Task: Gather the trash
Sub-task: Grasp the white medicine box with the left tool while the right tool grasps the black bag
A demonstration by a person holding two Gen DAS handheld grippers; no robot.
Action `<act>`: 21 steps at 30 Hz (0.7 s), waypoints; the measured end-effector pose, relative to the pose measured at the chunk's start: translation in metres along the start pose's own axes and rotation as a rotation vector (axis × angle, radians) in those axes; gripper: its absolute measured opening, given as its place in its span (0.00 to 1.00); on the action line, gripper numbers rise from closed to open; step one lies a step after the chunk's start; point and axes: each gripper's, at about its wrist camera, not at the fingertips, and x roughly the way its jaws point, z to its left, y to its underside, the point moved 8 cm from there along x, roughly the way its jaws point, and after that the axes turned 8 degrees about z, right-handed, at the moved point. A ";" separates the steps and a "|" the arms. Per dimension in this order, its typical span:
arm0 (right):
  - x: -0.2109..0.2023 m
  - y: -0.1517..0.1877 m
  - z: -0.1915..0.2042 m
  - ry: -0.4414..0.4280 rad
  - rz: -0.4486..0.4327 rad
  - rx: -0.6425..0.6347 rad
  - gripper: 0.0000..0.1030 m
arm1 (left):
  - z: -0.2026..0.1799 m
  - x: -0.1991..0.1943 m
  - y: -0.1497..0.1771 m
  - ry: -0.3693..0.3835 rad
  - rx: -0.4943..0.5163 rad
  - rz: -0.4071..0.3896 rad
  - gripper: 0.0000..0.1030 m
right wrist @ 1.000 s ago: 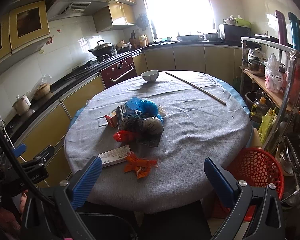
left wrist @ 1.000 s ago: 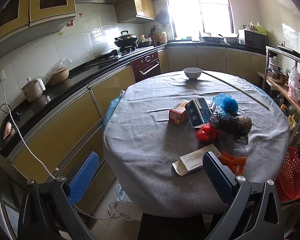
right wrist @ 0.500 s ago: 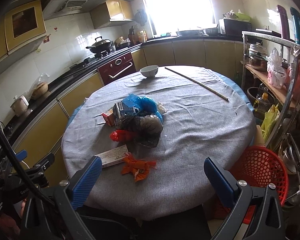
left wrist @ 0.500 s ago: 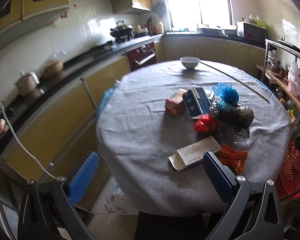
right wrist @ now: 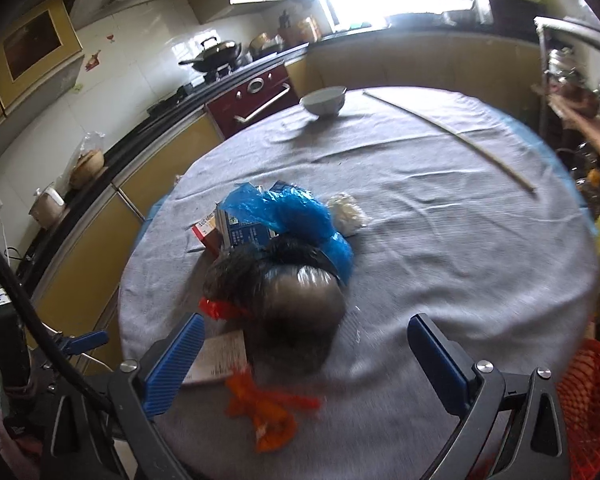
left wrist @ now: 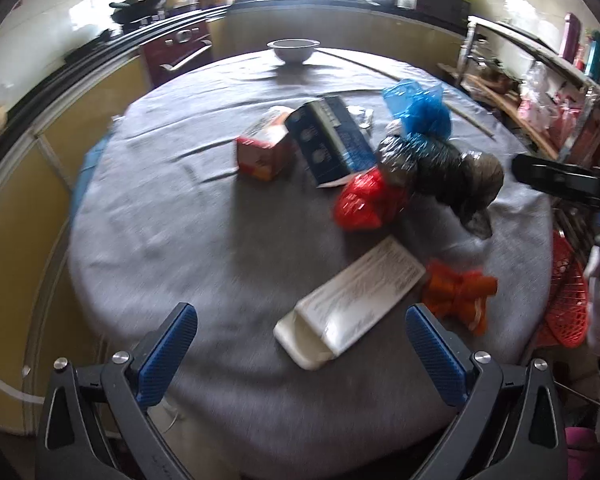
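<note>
Between your left gripper (left wrist: pixel 300 354) jaws sits the white box (left wrist: pixel 350 306), nothing gripped, jaws wide open. Your right gripper (right wrist: pixel 306 364) is spread wide too, black bag (right wrist: pixel 296 300) just ahead on the surface (right wrist: pixel 440 240).

Left gripper (left wrist: pixel 300 346) hovers over the near edge of the table (left wrist: pixel 180 216), jaws spread wide — nothing between them. Right gripper (right wrist: pixel 306 354) likewise — open, empty, above the table's near edge.

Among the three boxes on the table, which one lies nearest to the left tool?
The flat white box, lying just ahead of the open left tool. The red box and dark blue box sit farther back.
</note>
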 end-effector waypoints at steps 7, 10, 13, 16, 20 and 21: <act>0.047 -0.011 0.003 -0.058 0.117 0.005 0.70 | -0.019 0.034 -0.020 0.109 0.099 0.037 1.00; 0.055 -0.007 0.005 -0.104 0.152 0.006 0.60 | -0.029 0.043 -0.021 0.142 0.155 0.043 1.00; 0.053 -0.003 0.011 -0.135 0.164 -0.012 0.51 | -0.037 0.048 -0.017 0.150 0.209 0.047 0.98; 0.043 -0.001 0.014 -0.166 0.160 -0.018 0.40 | -0.042 0.054 -0.011 0.157 0.244 0.070 0.76; 0.024 0.003 0.014 -0.230 0.153 0.008 0.39 | -0.046 0.055 -0.001 0.159 0.272 0.076 0.62; 0.019 0.004 0.013 -0.241 0.150 0.017 0.39 | -0.047 0.055 0.000 0.160 0.283 0.072 0.60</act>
